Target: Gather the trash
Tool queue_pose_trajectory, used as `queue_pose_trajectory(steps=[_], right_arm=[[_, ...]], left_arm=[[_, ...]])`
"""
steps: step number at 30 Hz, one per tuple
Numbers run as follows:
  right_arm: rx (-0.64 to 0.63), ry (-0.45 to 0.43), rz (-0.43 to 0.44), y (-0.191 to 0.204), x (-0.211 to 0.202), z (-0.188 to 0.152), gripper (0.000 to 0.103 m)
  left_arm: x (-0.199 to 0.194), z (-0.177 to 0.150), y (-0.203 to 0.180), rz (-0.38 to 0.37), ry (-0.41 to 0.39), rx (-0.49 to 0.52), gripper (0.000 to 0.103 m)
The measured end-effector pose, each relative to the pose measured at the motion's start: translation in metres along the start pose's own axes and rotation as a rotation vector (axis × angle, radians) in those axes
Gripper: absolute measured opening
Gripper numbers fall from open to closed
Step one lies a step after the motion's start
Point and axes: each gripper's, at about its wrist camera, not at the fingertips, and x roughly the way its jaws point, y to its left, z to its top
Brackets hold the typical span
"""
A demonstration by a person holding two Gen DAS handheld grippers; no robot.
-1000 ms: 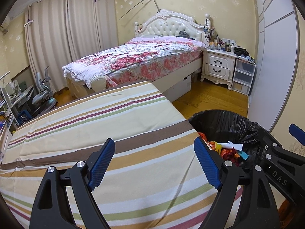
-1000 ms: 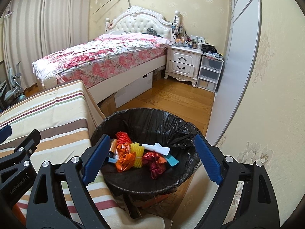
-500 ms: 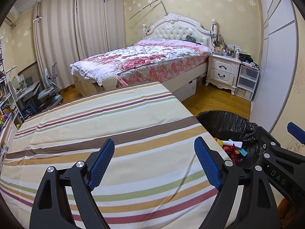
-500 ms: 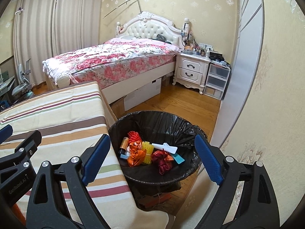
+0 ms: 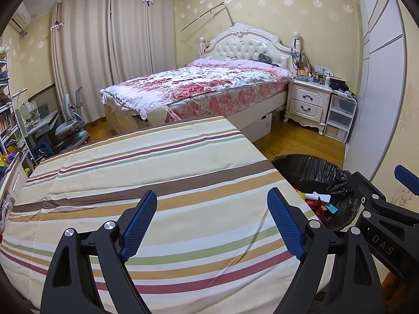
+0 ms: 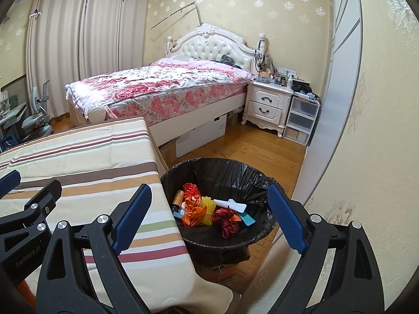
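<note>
A bin with a black liner (image 6: 230, 180) stands on the floor by the table's right edge; it also shows in the left wrist view (image 5: 314, 172). In it lie orange, red and yellow scraps (image 6: 201, 209) and a white and blue piece (image 6: 235, 205). My left gripper (image 5: 212, 222) is open and empty above the striped tablecloth (image 5: 157, 172). My right gripper (image 6: 209, 217) is open and empty, above and in front of the bin. No trash shows on the cloth.
A bed with a floral cover (image 5: 199, 86) stands beyond the table. A white nightstand (image 6: 269, 104) and plastic drawers (image 6: 301, 120) stand at the back right. A wall and sliding door (image 6: 340, 104) lie close on the right. A desk chair (image 5: 70, 125) stands at the left.
Both grippers have drawn back and up, so the bin and table look smaller and more of the room shows. Both stayed open and empty.
</note>
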Motion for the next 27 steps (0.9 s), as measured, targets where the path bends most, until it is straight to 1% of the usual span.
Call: queue_pose_trajectory(steps=[27], right_arm=[[-0.001,-0.001,0.000,0.0010,-0.0005,-0.0005,0.088]], left_arm=[[-0.0034,-0.0004,0.0036,0.000,-0.001,-0.005,0.083]])
